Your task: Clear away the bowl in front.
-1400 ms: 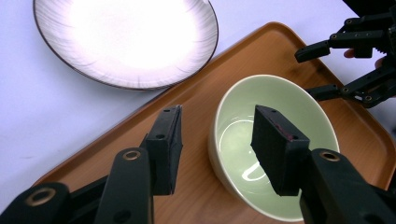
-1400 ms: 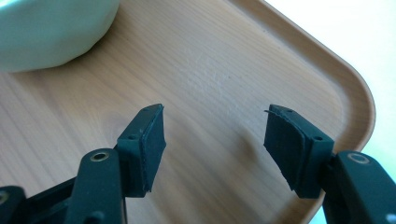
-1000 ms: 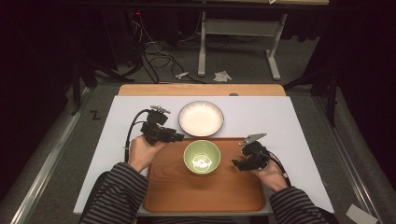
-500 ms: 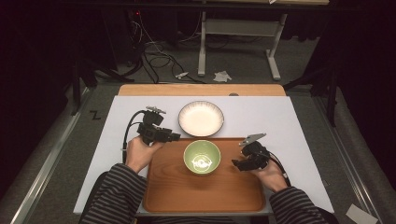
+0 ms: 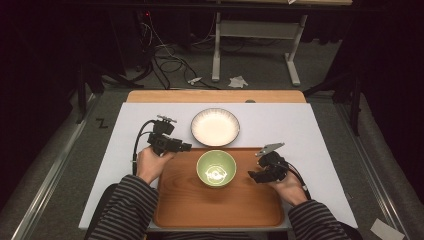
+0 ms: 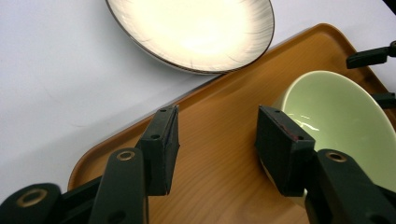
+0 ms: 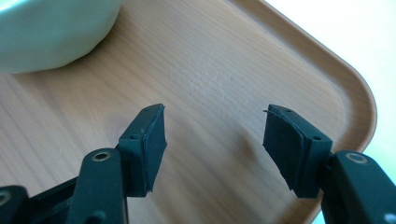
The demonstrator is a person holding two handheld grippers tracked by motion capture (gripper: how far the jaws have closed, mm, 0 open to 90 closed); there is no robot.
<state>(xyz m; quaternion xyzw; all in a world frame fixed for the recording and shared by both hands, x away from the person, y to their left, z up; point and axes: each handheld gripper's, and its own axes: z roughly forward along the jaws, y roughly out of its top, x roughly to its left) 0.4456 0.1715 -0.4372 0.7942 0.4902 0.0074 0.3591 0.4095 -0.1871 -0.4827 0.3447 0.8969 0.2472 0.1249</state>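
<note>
A light green bowl (image 5: pixel 216 168) stands on the far half of a wooden tray (image 5: pixel 220 205). Beyond the tray a white plate with a dark rim (image 5: pixel 215 126) rests on the white table top. My left gripper (image 5: pixel 184 147) is open over the tray's far left corner, pointing right toward the bowl (image 6: pixel 348 121), with nothing between its jaws. The plate (image 6: pixel 196 32) lies just past it. My right gripper (image 5: pixel 254 175) is open low over the tray (image 7: pixel 224 93) to the right of the bowl (image 7: pixel 51 32), holding nothing.
The white mat (image 5: pixel 310 135) covers the table, with a wooden strip (image 5: pixel 215 96) along its far edge. Behind the table are cables (image 5: pixel 165 65) and a metal stand (image 5: pixel 255 35) on the grey floor.
The left gripper has drifted slightly away from the body and left. The right gripper and the bowl have stayed in place.
</note>
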